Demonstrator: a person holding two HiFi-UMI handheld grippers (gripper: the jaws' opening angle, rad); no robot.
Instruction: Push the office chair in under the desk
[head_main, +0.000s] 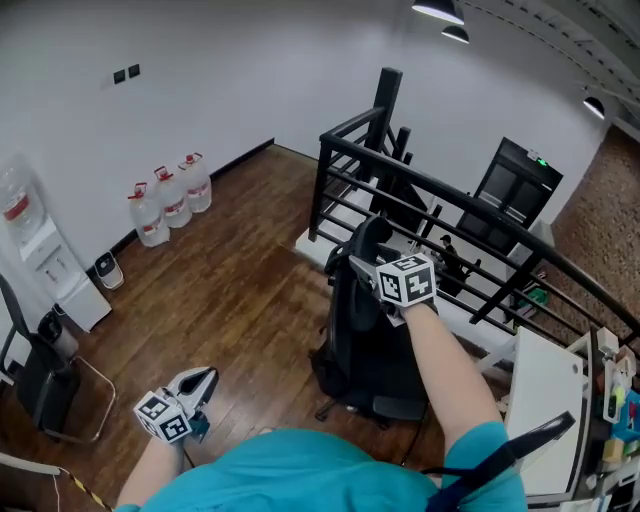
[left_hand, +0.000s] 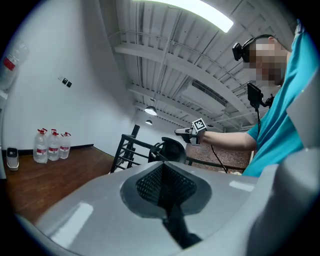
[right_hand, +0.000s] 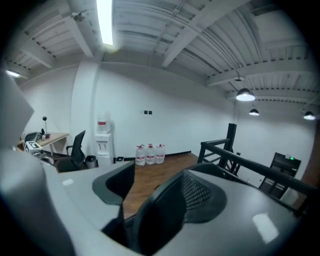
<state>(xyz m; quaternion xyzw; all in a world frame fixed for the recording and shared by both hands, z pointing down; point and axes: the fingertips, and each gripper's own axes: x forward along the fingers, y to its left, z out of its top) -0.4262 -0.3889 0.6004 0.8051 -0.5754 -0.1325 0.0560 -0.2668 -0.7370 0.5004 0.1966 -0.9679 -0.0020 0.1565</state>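
One chair (head_main: 365, 335) is kept at the railing (head_main: 432, 190), its top between the right gripper's (head_main: 360, 267) parted jaws; the left gripper (head_main: 203, 381) is closed. Three bottles (head_main: 171, 199) are lined beyond open floor (head_main: 240, 290).

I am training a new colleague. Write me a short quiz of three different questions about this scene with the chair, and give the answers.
1. How many water bottles stand together on the wooden floor?
2. True or false: the right gripper has its jaws apart around the top of the office chair.
3. The left gripper is: A open; B shut and empty; C shut on the chair.
Key: 1 three; 2 true; 3 B.
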